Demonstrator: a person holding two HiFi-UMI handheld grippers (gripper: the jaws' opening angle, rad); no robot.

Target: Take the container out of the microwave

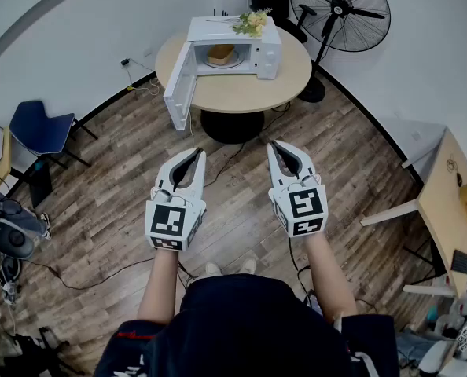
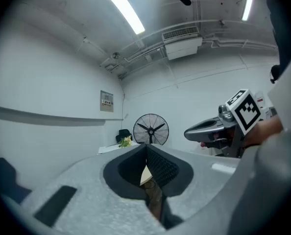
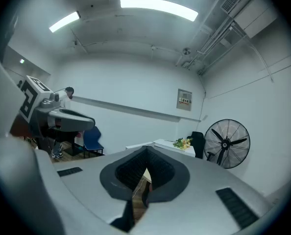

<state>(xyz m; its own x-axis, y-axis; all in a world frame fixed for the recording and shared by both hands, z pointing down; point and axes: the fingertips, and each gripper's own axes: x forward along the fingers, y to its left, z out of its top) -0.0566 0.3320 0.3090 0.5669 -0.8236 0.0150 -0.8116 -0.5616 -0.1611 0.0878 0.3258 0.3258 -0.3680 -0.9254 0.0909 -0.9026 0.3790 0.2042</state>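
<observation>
A white microwave [image 1: 241,45] stands on a round beige table [image 1: 241,93], its door [image 1: 178,85] swung open to the left. Inside sits a yellowish container [image 1: 221,53]. Yellow flowers [image 1: 251,22] lie on the microwave's top. My left gripper [image 1: 198,154] and right gripper [image 1: 273,144] are held level side by side over the wooden floor, well short of the table, both shut with nothing between the jaws. In the left gripper view the jaw tips [image 2: 146,147] meet, and the right gripper [image 2: 211,129] shows beside them. The right gripper view shows its closed tips [image 3: 146,148] too.
A large standing fan [image 1: 340,10] is behind the table at the right. A blue chair [image 1: 41,128] stands at the left wall, with camera gear [image 1: 9,234] below it. A wooden desk [image 1: 454,203] is at the right edge. Cables [image 1: 100,277] trail over the floor.
</observation>
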